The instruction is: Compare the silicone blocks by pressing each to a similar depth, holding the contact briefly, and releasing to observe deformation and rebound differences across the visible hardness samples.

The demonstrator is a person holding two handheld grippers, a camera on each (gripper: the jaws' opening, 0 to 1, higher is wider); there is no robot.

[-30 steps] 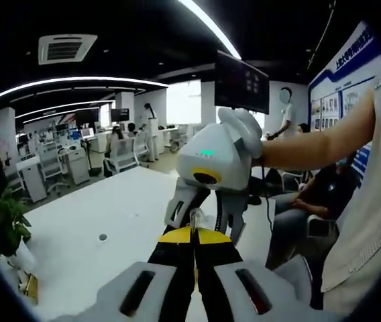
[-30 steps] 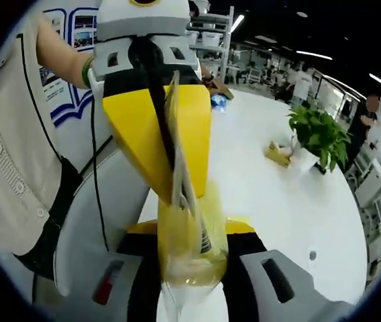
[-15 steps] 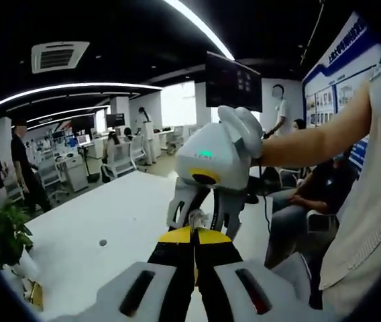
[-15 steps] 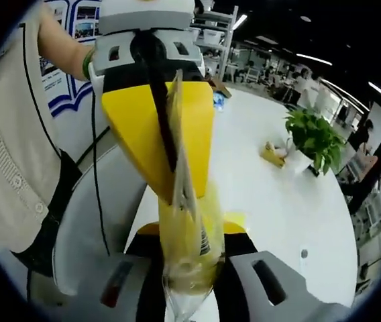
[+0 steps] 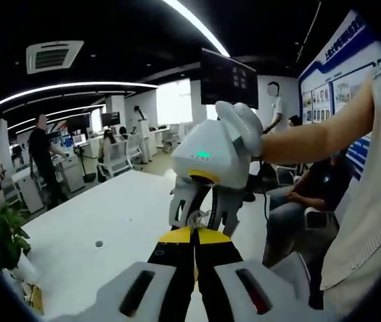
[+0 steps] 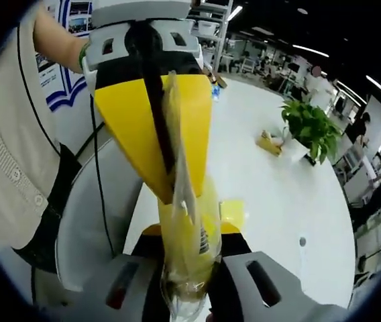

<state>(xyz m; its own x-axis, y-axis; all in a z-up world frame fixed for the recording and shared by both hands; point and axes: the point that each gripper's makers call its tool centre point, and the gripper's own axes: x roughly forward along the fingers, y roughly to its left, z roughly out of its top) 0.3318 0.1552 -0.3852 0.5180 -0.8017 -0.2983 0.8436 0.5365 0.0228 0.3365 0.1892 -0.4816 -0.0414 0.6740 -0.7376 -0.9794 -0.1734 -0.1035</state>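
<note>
Scene: white worktop [image 6: 291, 201] in an open office; potted plant [image 6: 309, 127] near its far edge.
Left claw [image 5: 193, 235]: yellow tips pressed together, pinching the upper edge of a clear plastic bag [image 6: 189, 235], as seen in the right gripper view [image 6: 170, 154].
Right claw [image 6: 190, 295]: closed on the lower part of the same bag; in the left gripper view [image 5: 200, 218] its tips meet the left claw's head-on.
Task item: bag held in the air between the two claws, above the worktop edge; yellowish content inside, too blurred to confirm as a silicone block.
Handling guess: bag film thin, limp, slippery; likely to slide out of a light pinch. Contents probably light and soft, springy under pressure.
Where to hold: bag by its sealed edge or a gathered fold; a block by its flat opposite faces, squarely, so it cannot squirt sideways.
Risk: pulling the claws apart may tear the film or drop the contents.
</note>
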